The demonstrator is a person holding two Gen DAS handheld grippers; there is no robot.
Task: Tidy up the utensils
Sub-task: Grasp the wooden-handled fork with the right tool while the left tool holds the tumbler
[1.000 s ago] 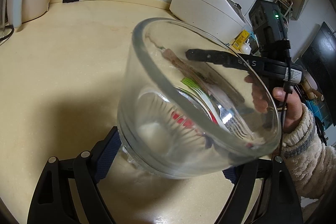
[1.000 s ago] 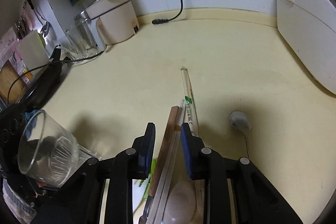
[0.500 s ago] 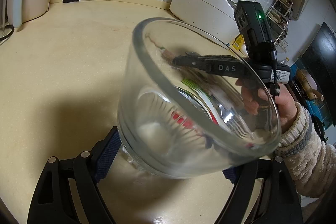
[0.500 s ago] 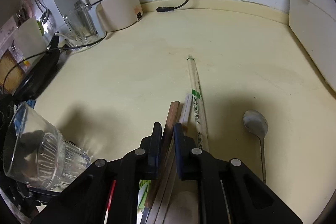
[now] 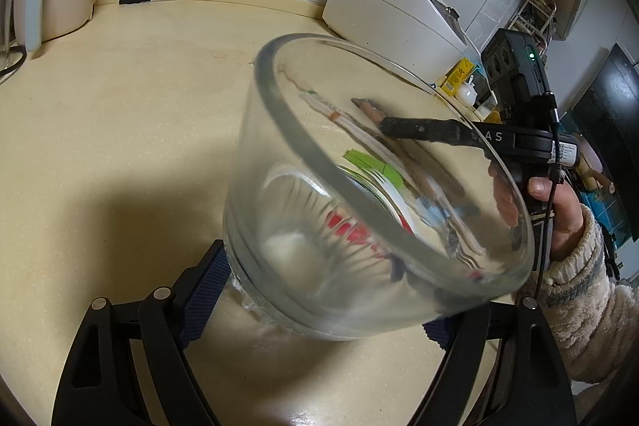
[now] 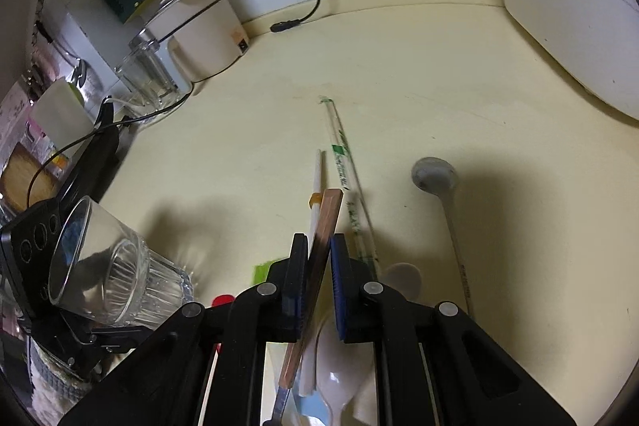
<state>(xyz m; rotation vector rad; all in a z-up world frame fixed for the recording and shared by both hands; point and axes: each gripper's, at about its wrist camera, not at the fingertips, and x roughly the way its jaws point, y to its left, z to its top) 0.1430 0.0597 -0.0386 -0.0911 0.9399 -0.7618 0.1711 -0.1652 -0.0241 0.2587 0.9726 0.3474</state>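
1. The surface [image 6: 459,74] carries the loose utensils in one cluster in front of the right hand-held gripper, likely so they can be taken one at a time.
2. The glass [image 5: 359,194] is clamped near its base by the left hand-held gripper [image 5: 319,306] and tilted with its mouth toward the utensils; I judge it is held this way as the container ready to receive them.
3. The right hand-held gripper [image 6: 318,266] is closed narrow on a flat brown-handled utensil [image 6: 325,226], pads pressing both sides of the handle, which points forward and downward over the surface.
4. A metal spoon [image 6: 437,182] lies apart to the right, and a wrapped pair of chopsticks [image 6: 343,162] and a white stick [image 6: 316,178] lie just beside the gripped handle.
5. Hard to tell: what head the brown handle ends in, since it runs under the gripper body; through the curved glass the utensils are smeared and distorted. A white plastic spoon [image 6: 335,390] and coloured packets are partly hidden below the fingers.
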